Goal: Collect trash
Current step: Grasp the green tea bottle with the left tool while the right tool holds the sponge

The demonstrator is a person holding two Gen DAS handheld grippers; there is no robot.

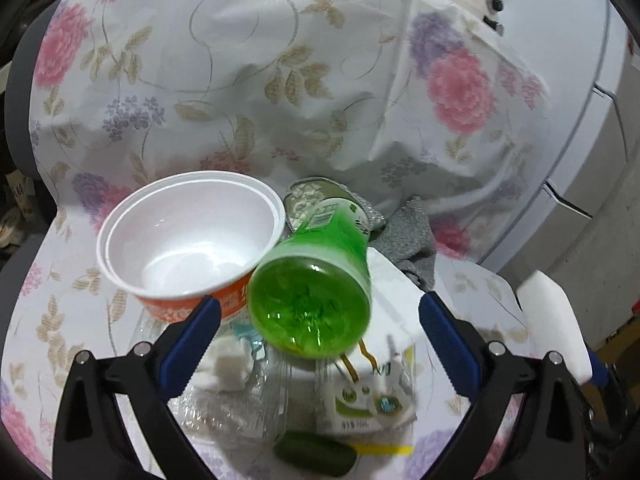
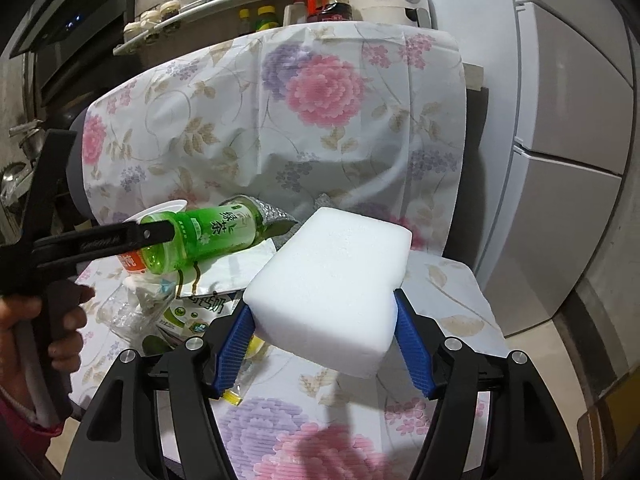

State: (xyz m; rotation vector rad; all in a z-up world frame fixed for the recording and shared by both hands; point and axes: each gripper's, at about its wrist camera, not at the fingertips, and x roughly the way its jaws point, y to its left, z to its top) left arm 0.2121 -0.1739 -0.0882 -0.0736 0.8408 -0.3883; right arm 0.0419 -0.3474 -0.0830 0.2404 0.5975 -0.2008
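right gripper (image 2: 322, 344): its blue pads are clamped on a white foam block (image 2: 328, 292). The block is lifted up off the desk.
left gripper (image 1: 320, 344): its jaws stand wide apart. Nothing is pinched in them. A green bottle (image 1: 316, 288) sits in the gap, tipped up with its bottom to the camera. I cannot tell if a pad touches it.
desk (image 2: 448, 292): it has a flower cloth (image 1: 224, 80) over it. The cloth also goes up over something big at the back edge.
trash pile: it lies in the middle of the desk, close to the cloth hump at the back.
bowl (image 1: 188, 236): white inside, orange outside, empty. It sits at the left of the pile, touching the bottle.
milk carton (image 1: 360, 400): flat on the desk, at the front of the pile, under the bottle's bottom.
clear wrap (image 1: 236, 404): crumpled, just beside the carton, on its left.
white wad (image 1: 228, 364): a small paper lump on the wrap.
dark green thing (image 1: 316, 456): lies at the front of the pile. I cannot tell what it is.
grey rag (image 1: 408, 236): behind the bottle, at the back right of the pile.
bin or bag: none shows in either view.
done so far: I think only the block is picked up.
still to do: I think most of it. The bottle, bowl, carton, wrap and wad all still lie on the desk.
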